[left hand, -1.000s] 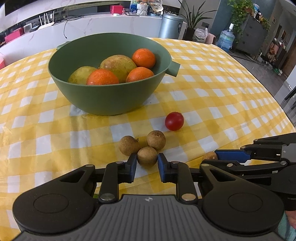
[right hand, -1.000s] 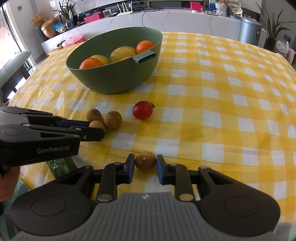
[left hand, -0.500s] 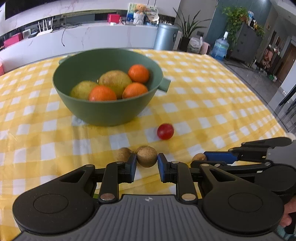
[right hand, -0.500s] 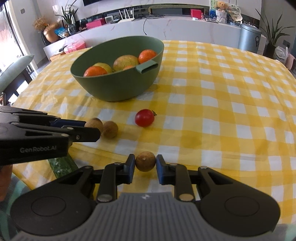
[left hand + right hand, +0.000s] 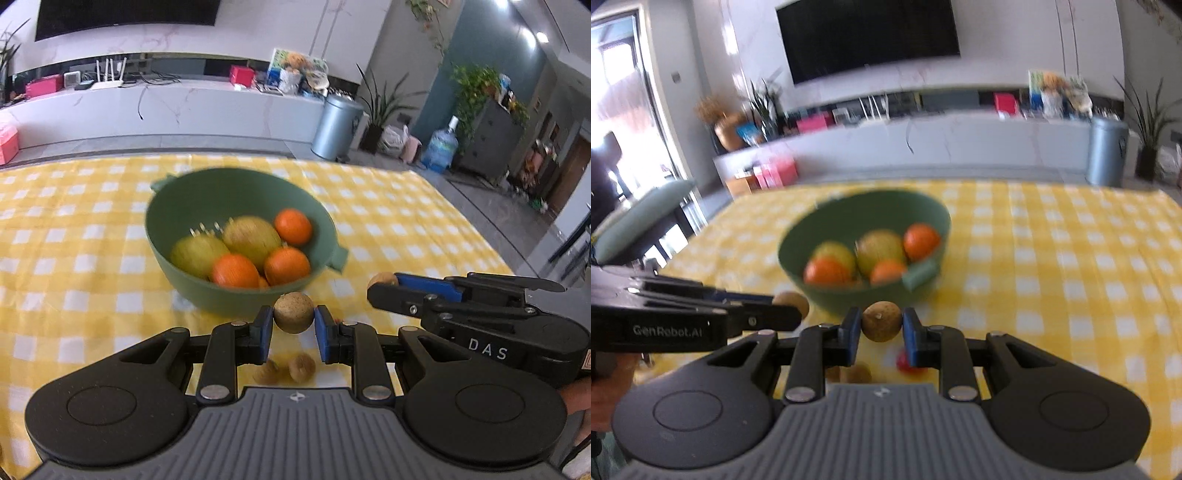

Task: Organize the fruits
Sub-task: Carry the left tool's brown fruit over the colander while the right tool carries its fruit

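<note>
- Landmark: the green bowl (image 5: 242,236) stands on the yellow checked tablecloth (image 5: 74,280). It holds three oranges (image 5: 293,226) and two yellow-green fruits (image 5: 251,236), which marks it as the collection point for loose fruit.
- The left gripper (image 5: 293,328) is clamped on a longan (image 5: 293,312). The blue pads (image 5: 266,328) press on opposite sides of the round fruit, so it cannot roll out. It hangs in front of the bowl's near wall, clear of the cloth.
- The right gripper (image 5: 881,330) grips a second longan (image 5: 881,320) in the same manner, also just short of the bowl's near side and off the cloth.
- Each gripper carries one fruit; judged purpose: both go into the bowl in one pass.
- Two more longans (image 5: 284,369) lie on the cloth on the near side of the bowl, below the left gripper. A small red fruit (image 5: 904,360) lies near them, partly hidden.
- Judged next requirement: raise both longans above the bowl's rim before release.
</note>
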### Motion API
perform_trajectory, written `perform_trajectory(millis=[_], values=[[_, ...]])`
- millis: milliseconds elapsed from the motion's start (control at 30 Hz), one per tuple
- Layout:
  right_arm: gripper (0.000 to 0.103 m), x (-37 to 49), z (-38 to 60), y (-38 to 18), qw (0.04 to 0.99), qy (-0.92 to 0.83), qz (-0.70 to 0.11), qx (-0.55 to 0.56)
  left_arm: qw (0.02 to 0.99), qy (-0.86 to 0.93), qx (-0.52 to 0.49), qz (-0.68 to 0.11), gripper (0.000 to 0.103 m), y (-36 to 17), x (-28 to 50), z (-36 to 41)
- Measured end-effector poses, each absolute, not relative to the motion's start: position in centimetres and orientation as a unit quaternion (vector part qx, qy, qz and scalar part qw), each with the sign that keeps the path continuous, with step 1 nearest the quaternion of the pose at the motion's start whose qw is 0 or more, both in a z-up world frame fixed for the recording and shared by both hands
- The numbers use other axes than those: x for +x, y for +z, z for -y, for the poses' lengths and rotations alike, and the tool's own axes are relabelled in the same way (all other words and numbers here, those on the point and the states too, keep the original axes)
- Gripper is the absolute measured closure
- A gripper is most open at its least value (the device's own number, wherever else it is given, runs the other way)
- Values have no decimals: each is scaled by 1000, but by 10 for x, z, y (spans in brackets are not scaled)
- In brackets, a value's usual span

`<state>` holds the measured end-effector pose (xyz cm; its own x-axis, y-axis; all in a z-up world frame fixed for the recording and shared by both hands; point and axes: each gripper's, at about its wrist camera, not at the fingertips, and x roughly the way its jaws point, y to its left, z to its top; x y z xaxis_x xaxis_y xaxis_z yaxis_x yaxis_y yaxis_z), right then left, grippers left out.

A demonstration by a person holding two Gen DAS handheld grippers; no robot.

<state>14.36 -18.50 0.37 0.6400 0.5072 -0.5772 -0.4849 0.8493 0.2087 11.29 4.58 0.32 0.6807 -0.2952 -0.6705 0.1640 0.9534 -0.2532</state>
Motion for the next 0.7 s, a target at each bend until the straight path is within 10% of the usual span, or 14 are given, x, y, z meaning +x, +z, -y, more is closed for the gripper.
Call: perform_trajectory(millis=[700], values=[[82,262,133,-11,897,297,-319,71,920,-81,-50,-380,76,-15,207,-67]])
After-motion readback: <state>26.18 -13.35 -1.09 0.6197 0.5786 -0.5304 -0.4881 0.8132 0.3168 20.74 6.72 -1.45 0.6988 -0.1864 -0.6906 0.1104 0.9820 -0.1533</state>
